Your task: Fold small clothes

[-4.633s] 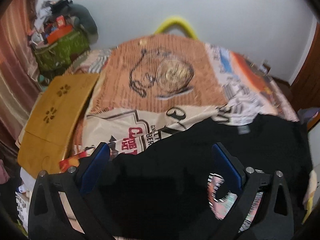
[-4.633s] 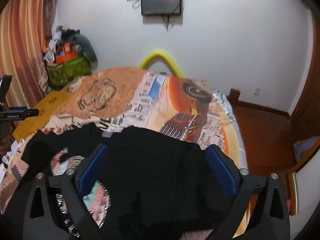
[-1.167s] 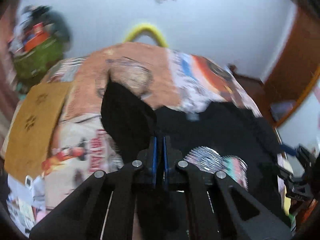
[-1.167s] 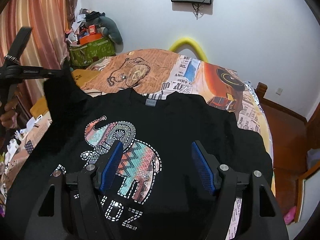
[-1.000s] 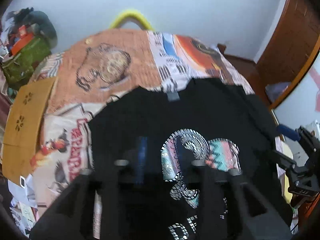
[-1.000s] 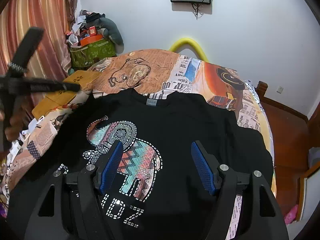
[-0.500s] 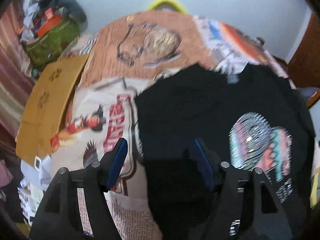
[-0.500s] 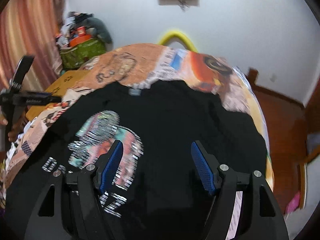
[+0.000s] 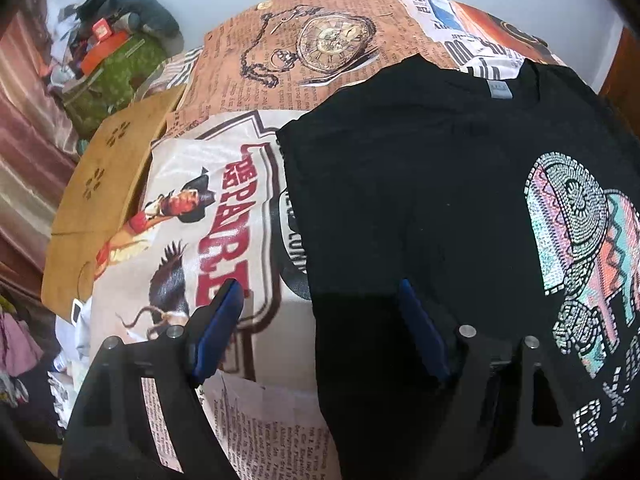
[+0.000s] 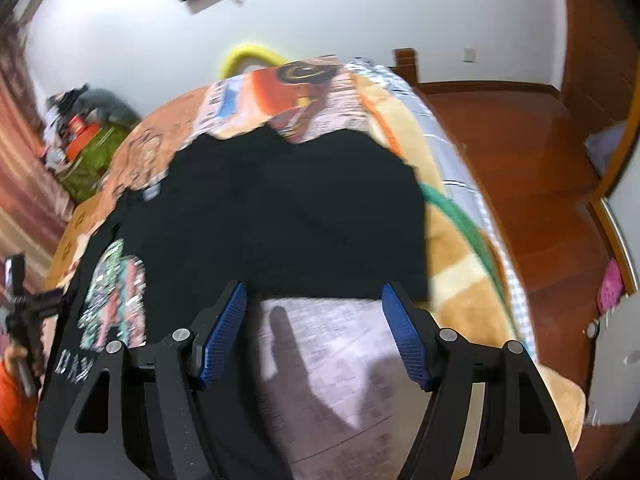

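Change: since a moment ago we swung each claw out over a shirt side.
Shirt (image 9: pixel 420 184): flat, print up, mid-bed (image 9: pixel 256 412).
Risk: we judge one-layer pinches would drag the shirt askew.
Left claw (image 9: pixel 320 328): wide, empty, above left hem.
Right claw (image 10: pixel 314 330): wide, empty, near right sleeve.

A newsprint-patterned bedspread (image 9: pixel 224 208) covers the bed; a tan cardboard sheet (image 9: pixel 100 196) lies at its left edge, a green bag (image 9: pixel 116 76) of clutter beyond, wooden floor (image 10: pixel 532 160) to the right.
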### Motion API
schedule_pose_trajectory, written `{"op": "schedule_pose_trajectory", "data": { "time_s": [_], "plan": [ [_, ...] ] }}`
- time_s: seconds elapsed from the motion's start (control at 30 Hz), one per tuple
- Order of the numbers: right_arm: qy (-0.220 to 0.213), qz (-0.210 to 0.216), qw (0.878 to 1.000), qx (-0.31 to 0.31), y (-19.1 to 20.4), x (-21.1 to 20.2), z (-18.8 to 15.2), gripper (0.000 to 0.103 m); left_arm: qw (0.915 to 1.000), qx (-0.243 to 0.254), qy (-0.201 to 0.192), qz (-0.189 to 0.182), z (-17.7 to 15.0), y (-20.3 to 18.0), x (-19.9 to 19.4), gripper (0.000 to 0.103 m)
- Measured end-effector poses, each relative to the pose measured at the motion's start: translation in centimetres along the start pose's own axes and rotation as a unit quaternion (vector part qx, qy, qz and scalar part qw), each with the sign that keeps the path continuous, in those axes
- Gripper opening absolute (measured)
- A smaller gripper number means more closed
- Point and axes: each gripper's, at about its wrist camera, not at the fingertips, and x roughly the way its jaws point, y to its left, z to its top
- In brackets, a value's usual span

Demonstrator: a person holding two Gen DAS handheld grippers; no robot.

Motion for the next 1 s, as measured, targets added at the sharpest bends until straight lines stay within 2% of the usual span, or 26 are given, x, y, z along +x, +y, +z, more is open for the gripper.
{"op": "schedule_pose_trajectory", "data": {
  "time_s": [0.2,0.33,0.4,0.43,0.5,0.53,0.67,0.8,1.0],
  "plan": [
    [0.012,-0.023,0.999,0.047,-3.5,2.2,1.3,0.067,0.9998,-0.018,0.002,-0.011,-0.1,0.3,0.3,0.082],
    [0.019,-0.009,0.997,0.070,-4.3,3.3,1.9,0.063,0.9990,-0.036,0.010,-0.024,0.0,0.8,0.7,0.083],
    [0.016,0.000,0.997,0.069,-4.2,3.3,2.2,0.040,0.9989,-0.038,0.011,-0.025,0.0,0.8,0.7,0.084],
    [0.016,0.002,0.998,0.068,-4.0,3.2,2.4,0.034,0.9988,-0.040,0.011,-0.025,0.0,0.8,0.7,0.084],
    [0.013,-0.002,0.998,0.060,-3.7,3.0,2.6,0.013,0.9988,-0.041,0.012,-0.023,0.0,0.7,0.6,0.084],
    [0.013,-0.004,0.998,0.053,-3.7,2.9,2.7,0.010,0.9989,-0.041,0.012,-0.021,0.0,0.7,0.6,0.084],
    [-0.006,-0.021,0.999,0.026,-3.0,1.5,3.0,0.008,0.9996,-0.025,0.012,-0.009,0.1,0.4,0.0,0.083],
    [-0.032,-0.016,0.999,0.013,-2.0,-0.8,4.2,0.007,0.9999,-0.003,-0.002,0.012,-0.1,0.2,-1.4,0.083],
    [-0.075,0.020,0.996,-0.041,3.3,-4.5,7.5,0.007,0.9988,-0.029,-0.031,-0.025,0.1,1.8,-4.8,0.083]
  ]
}}
